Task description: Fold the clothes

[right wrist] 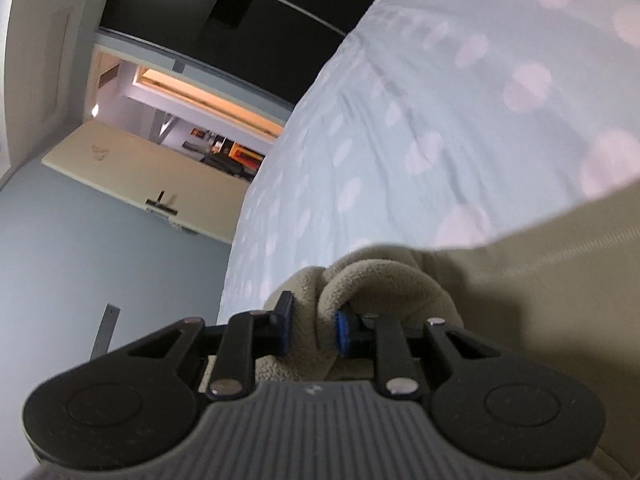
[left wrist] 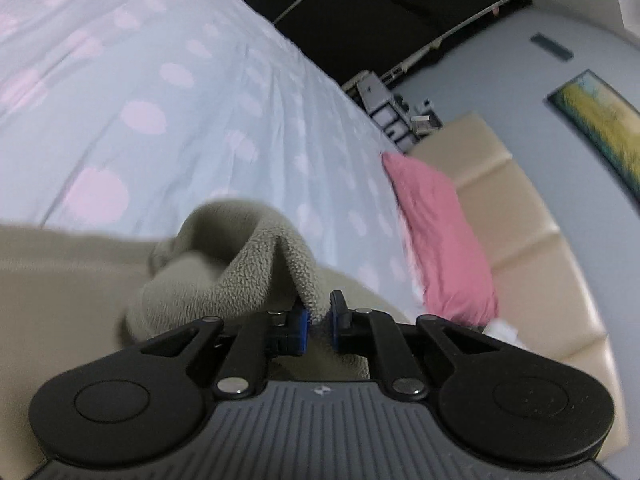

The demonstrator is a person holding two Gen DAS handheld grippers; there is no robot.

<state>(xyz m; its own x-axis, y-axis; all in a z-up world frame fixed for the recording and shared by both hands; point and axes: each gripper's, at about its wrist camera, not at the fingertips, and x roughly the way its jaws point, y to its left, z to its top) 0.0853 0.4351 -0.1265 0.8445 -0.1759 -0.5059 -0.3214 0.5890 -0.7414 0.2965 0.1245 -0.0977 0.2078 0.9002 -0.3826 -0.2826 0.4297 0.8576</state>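
Observation:
A beige fleece garment (left wrist: 240, 268) lies on the bed; its smooth outer side spreads to the left and its fluffy inner side bunches at the edge. My left gripper (left wrist: 319, 320) is shut on a thin fold of that fleece edge, the blue pads pinching it. In the right wrist view the same beige fleece garment (right wrist: 384, 280) curls into a thick roll, and my right gripper (right wrist: 312, 332) is shut on that bunched roll. The garment's smooth side (right wrist: 560, 280) stretches away to the right.
The bed carries a pale blue cover with pink dots (left wrist: 160, 80). A pink pillow (left wrist: 440, 232) leans on a beige padded headboard (left wrist: 532, 248). A framed picture (left wrist: 600, 120) hangs on the wall. An open cream door (right wrist: 140, 172) and dark wardrobe (right wrist: 240, 20) stand beyond the bed.

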